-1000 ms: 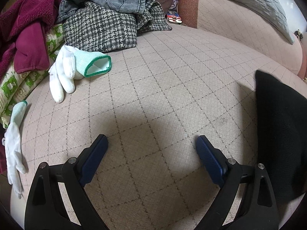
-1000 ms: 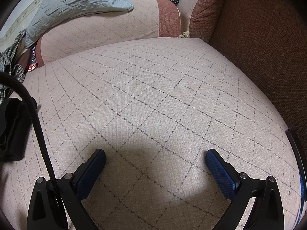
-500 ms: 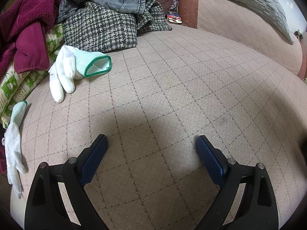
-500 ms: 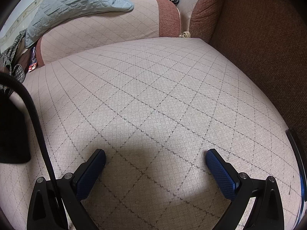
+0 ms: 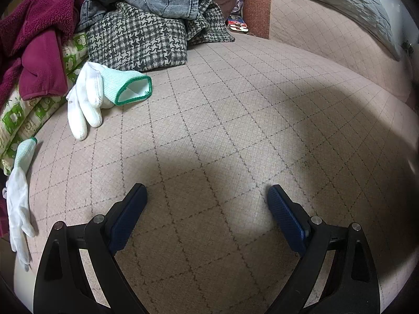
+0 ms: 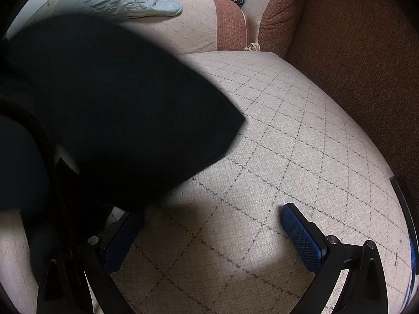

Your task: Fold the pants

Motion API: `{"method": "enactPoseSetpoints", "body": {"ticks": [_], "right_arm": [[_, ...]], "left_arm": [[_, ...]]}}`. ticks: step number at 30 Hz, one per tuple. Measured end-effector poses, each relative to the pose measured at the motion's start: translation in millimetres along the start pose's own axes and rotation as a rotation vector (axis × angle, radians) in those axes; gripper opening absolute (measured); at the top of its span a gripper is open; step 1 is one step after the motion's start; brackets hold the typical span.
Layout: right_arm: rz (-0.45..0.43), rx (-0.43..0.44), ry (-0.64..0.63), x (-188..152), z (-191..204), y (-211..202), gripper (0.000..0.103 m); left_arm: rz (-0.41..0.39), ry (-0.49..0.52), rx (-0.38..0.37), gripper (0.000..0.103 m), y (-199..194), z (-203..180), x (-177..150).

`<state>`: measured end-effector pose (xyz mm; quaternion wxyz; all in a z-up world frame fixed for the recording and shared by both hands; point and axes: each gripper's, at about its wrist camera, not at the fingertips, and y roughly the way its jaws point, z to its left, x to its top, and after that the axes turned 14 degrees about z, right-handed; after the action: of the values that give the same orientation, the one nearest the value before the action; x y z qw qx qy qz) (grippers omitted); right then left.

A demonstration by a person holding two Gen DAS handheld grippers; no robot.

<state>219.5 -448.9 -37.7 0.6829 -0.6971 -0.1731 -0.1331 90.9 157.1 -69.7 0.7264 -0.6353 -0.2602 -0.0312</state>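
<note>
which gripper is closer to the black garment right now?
Right. The black fabric garment fills the left of the right wrist view, overlapping the right gripper's left finger. The left gripper sits open over bare cushion; no black fabric appears in its view.

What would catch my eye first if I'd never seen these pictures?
A big black cloth blots out the left half of the right wrist view, above the quilted sofa seat. In the left view, a white glove lies beside a heap of clothes at upper left.
</note>
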Motion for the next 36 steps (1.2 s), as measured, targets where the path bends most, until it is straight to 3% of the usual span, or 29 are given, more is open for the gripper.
{"method": "enactPoseSetpoints", "body": {"ticks": [22, 27, 32, 36], "right_arm": [[-0.001, -0.006, -0.004, 1.3, -2.0, 4.9, 0.103], [-0.003, 0.002, -0.002, -0.4, -2.0, 3.5, 0.103], [0.005, -0.002, -0.008, -0.7, 0.3, 3.7, 0.103], [0.052, 0.075, -0.055, -2.0, -1.7, -7.2, 0.103]], "left_arm": [[0.008, 0.009, 0.017, 0.094, 1.7, -1.0, -0.4], [0.08, 0.026, 0.0, 0.094, -10.3, 0.3, -3.2], [-0.019, 0.018, -0.061, 0.094, -51.4, -6.5, -28.0], [-0.061, 0.014, -0.146, 0.094, -77.1, -20.2, -54.0]]}}
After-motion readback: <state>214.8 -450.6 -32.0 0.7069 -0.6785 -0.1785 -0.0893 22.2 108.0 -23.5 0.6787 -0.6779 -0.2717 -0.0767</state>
